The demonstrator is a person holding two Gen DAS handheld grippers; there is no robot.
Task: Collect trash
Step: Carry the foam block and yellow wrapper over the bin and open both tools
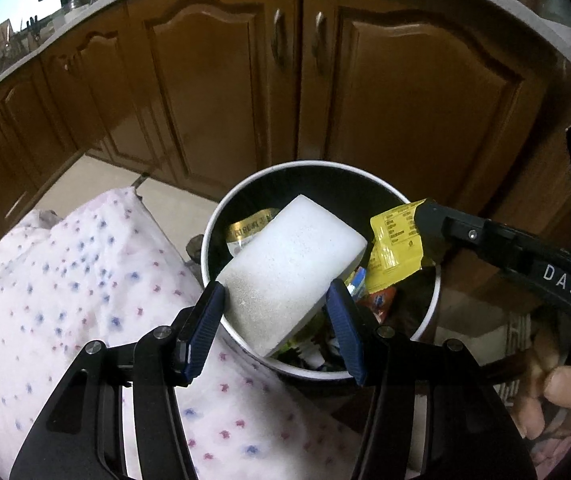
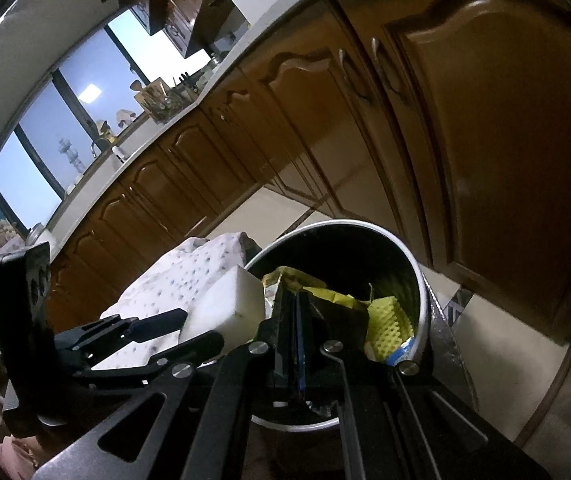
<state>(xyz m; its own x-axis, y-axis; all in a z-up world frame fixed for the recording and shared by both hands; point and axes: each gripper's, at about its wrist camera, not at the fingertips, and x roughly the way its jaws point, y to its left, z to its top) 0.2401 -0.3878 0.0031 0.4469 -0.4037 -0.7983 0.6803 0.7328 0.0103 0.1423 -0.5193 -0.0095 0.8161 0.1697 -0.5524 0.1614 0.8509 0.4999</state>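
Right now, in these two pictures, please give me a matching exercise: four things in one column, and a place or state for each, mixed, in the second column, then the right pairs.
Things:
1. foam block
2. yellow wrapper
3. bin
4. dotted cloth

Places or states:
A. beside the bin, draped
B. between the left gripper's blue pads, over the bin
C. pinched in the shut right gripper
D. on the floor before the cabinets, trash inside

Pairs: 1-B, 2-C, 3-D, 4-A

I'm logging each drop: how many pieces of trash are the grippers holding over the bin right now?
2: a white foam block in the left gripper, and a crumpled yellow wrapper in the right gripper, both over the round bin.
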